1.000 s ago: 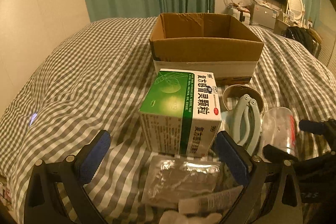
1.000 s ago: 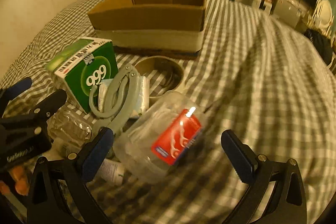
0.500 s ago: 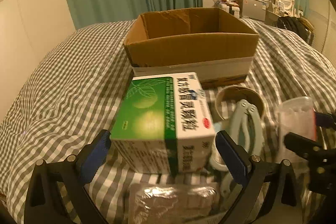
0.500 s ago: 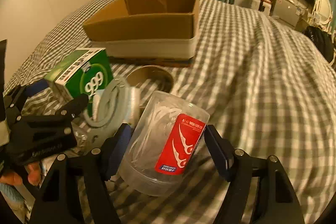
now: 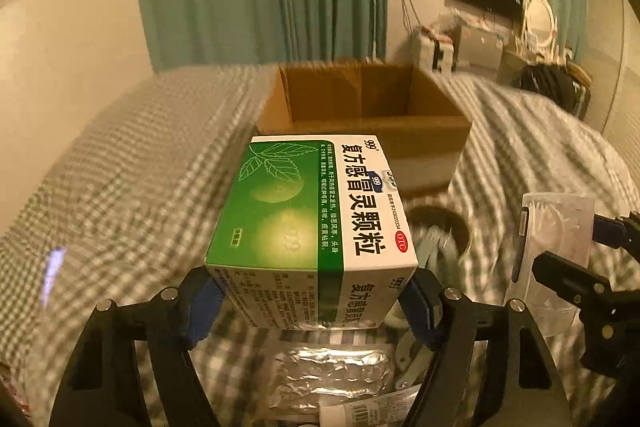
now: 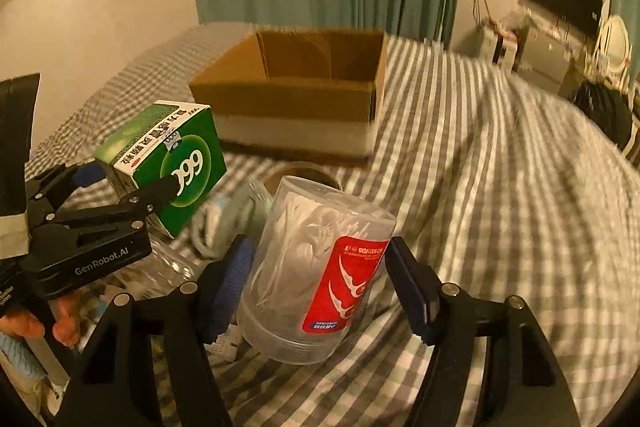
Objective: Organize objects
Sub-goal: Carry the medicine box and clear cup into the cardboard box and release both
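Before the open cardboard box (image 6: 296, 95), left gripper (image 5: 312, 301) clamps the medicine box (image 5: 312, 211); right gripper (image 6: 320, 287) clamps the clear floss-pick jar (image 6: 316, 267).

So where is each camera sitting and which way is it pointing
Left wrist: on the left gripper, looking along its fingers at the green box it clamps, carton beyond.
Right wrist: on the right gripper, facing the clear tub it clamps; the person's fingers show at left.
Shared: box, tub, carton, checked bed.
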A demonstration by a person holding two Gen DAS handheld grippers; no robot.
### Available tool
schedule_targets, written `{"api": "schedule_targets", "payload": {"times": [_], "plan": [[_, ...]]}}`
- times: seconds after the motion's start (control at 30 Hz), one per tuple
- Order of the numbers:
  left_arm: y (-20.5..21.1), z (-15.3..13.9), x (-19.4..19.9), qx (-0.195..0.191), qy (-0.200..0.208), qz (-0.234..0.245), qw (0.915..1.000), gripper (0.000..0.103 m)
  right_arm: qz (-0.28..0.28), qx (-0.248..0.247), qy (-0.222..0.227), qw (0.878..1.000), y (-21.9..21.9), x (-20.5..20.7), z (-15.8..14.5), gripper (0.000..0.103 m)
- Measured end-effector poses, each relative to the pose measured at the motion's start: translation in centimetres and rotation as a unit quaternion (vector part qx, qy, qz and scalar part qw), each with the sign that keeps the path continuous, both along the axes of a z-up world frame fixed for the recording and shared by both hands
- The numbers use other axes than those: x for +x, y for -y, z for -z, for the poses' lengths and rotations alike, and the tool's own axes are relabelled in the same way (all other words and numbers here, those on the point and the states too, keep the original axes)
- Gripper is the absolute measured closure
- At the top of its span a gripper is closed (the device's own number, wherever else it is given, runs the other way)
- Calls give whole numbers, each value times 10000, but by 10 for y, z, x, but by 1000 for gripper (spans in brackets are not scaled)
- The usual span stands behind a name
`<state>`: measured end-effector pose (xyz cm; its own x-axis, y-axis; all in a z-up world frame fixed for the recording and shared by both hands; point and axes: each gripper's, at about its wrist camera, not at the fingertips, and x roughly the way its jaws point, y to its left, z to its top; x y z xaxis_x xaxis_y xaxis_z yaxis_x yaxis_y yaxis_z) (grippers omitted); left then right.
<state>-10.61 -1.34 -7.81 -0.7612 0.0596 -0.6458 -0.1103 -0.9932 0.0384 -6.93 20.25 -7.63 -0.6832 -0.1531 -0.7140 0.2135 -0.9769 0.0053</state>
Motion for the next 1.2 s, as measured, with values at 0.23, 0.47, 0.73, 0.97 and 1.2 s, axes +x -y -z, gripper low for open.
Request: {"api": "schedule_targets", "payload": {"times": [0.23,0.47,0.73,0.97,1.2], "plan": [[8,-76,-4,215,-585,-94,9980,25,-199,70,-910,9956,4,11,-73,36],[10,-116,-56,318,-808,-119,9962,25,-312,151,-1562,9871,16,-23,-131,36],[-1,-84,-144,240,-426,-49,9988,25,-375,20,-1396,9895,24,-114,-119,36],[-12,-37,-194,84,-124,57,9999,25,-199,13,-806,9965,26,-199,-68,36],[-12,-12,-195,39,4,58,10000,11,-93,-131,-708,9974,21,-213,-41,24]]}}
